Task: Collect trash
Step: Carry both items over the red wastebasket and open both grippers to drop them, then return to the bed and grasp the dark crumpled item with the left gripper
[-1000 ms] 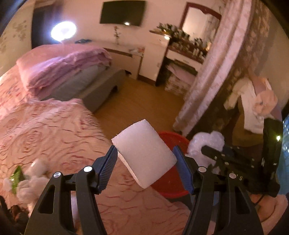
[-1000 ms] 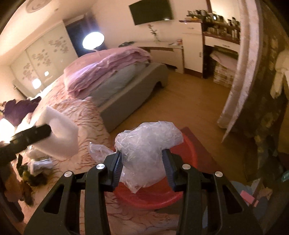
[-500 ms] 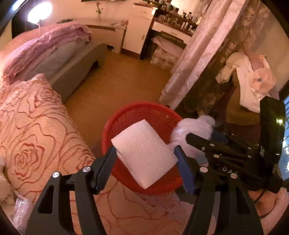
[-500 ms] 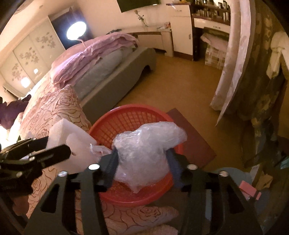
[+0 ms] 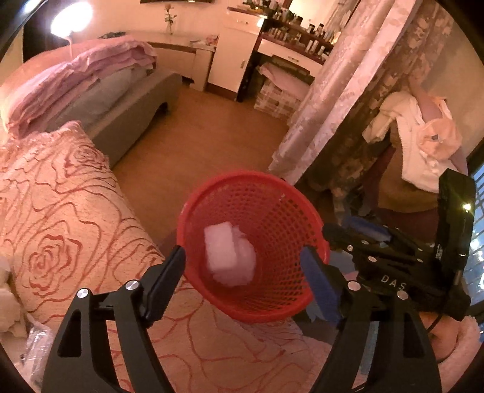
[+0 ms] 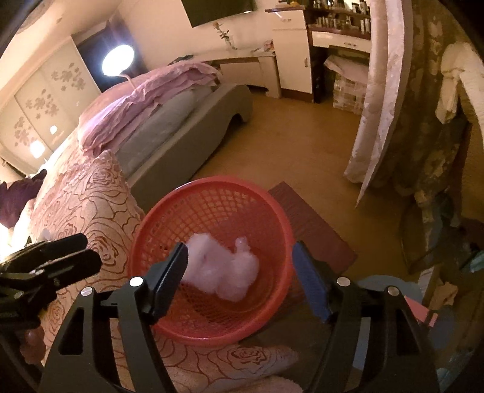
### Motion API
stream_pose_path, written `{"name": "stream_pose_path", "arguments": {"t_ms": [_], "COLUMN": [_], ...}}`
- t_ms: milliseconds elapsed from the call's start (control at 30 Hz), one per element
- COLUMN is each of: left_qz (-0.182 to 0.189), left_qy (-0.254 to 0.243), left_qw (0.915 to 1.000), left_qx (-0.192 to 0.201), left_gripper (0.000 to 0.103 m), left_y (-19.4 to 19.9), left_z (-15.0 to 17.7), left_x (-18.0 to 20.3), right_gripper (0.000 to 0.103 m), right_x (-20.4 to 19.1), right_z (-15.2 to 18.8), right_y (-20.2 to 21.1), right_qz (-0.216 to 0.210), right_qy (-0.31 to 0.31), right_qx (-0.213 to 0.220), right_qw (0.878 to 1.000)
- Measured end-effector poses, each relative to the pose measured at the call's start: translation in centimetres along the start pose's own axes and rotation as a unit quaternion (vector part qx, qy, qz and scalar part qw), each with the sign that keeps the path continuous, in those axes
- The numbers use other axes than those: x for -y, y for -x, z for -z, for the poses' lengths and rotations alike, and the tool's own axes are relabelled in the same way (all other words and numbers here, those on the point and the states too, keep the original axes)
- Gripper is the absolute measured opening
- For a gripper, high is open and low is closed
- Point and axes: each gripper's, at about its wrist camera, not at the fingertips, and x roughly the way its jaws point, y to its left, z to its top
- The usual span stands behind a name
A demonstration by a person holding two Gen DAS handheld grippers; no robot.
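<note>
Down in the red basket (image 5: 281, 193) lie two bits of trash: a white foam block (image 5: 219, 249) and a crumpled clear plastic bag (image 5: 245, 263), touching each other, a bit blurry. Same two seen from the right wrist view: foam block (image 6: 201, 257) on the left, plastic bag (image 6: 242, 272) on the right, both inside the red basket (image 6: 230, 187). Hard to tell if resting on the bottom or in the air.

Above the basket, the left tool (image 5: 245, 281) with both fingers wide apart, holding nothing. Black finger on one side, blue pad on the other, the basket showing between them. Next to it, the right tool (image 6: 240, 278), also spread wide, holding nothing, right over the basket rim. In the left wrist view, the right tool (image 5: 393, 257) seen from the side, just beside the basket. In the right wrist view, the left tool (image 6: 51, 260) poking in from the left edge, over the bed.

Beside the basket, a bed with a pink rose blanket (image 5: 66, 217). Farther back, a pile of purple bedding (image 5: 84, 75) on a gray bed frame. Wooden floor (image 5: 196, 136) past the basket, a dark red mat (image 6: 308, 220) under it. A pale curtain (image 5: 338, 90) hanging on the right, clothes (image 5: 420, 145) draped near it. A bright round lamp (image 5: 71, 18) far back.
</note>
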Motion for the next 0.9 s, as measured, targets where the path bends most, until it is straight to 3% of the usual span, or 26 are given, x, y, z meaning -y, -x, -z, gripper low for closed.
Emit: {"name": "stream_pose_path", "arguments": {"t_ms": [467,900], "left_qz": [-0.072,-0.115], "left_qy": [0.013,0.067], "left_qw": [0.9951,0.9855], "left_qx": [0.067,0.105], "left_gripper": [0.076,0.076], "left_y": [5.7,10.9], "left_z": [2.4,5.4], "left_x": [-1.3,-5.1], "right_gripper": [0.070,0.071], "right_x": [-2.4,-8.3], "right_z": [1.3,2.3], "right_y": [1.7,2.4], "right_qz": [-0.014,-0.071], "right_qy": [0.027,0.087], "right_qx": [0.025,0.012], "right_qw": [0.999,0.994]}}
